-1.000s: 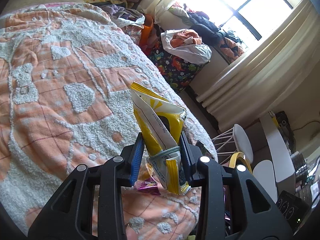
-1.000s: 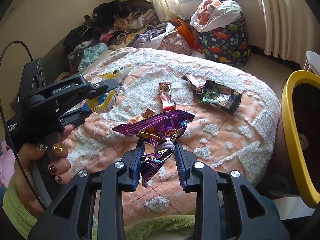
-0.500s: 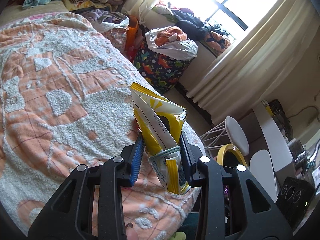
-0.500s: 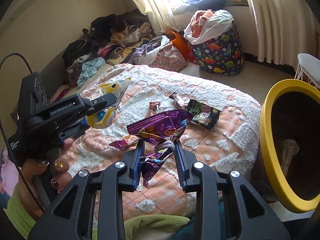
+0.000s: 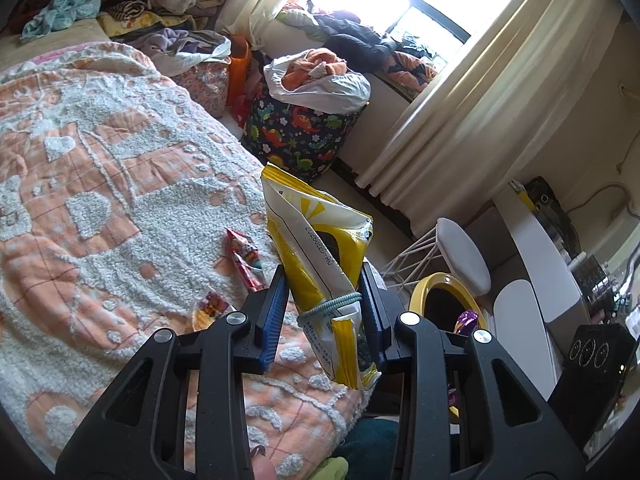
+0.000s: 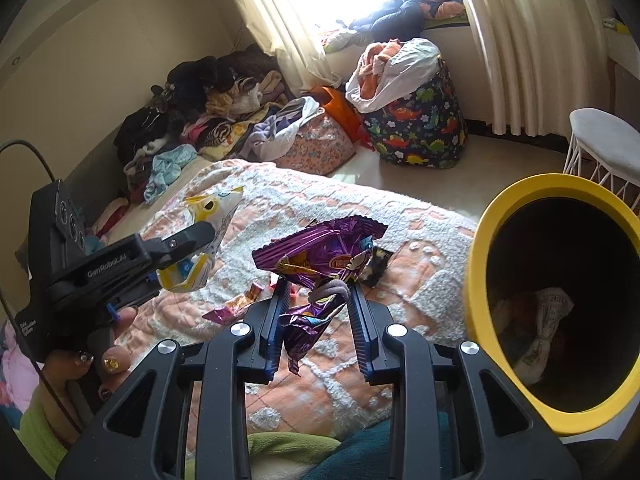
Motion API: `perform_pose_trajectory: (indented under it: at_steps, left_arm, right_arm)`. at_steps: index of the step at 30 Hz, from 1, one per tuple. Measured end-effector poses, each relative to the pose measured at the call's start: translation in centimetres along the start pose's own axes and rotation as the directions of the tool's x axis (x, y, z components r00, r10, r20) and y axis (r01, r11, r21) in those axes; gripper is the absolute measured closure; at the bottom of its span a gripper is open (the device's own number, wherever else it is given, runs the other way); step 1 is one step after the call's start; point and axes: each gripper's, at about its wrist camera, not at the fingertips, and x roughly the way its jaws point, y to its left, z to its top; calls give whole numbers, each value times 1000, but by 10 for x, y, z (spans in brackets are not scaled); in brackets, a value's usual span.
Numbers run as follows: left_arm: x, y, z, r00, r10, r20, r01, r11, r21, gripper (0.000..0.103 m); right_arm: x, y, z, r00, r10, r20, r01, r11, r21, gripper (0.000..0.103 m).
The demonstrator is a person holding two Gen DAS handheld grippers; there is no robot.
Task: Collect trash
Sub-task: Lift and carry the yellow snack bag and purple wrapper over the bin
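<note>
We hold a yellow-and-white packet (image 5: 320, 264) clamped in our left gripper (image 5: 324, 312) and a purple wrapper (image 6: 320, 256) in our right gripper (image 6: 316, 320). Neither is in the yellow bin (image 6: 476, 280) at right yet, and a few wrappers (image 5: 244, 260) remain on the bed (image 5: 100, 160).

The black body of the left gripper (image 6: 184, 256), at nine o'clock in the right wrist view, carries "GenRobot.AI" in white; smaller white lettering lower on its handle is too small to read. The yellow-and-white bag (image 5: 320, 264), at centre in the left wrist view, bears a printed code, unreadable. The purple wrapper (image 6: 320, 256) shows a red logo, illegible
</note>
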Motion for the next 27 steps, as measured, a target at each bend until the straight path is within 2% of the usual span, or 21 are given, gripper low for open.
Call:
perform_pose_trajectory:
  at_steps: [15,27]
  left_arm:
    - [6,-32,-7,999,-33,-20,35,997,72,75]
    - [16,-58,-18,997,-55,-52,62,989,133,75]
  right_arm:
    - [-21,-35,13,997,-34,67,30,997,69,75]
    - [-37,-71,16,991,-98,96,83,985,151,76]
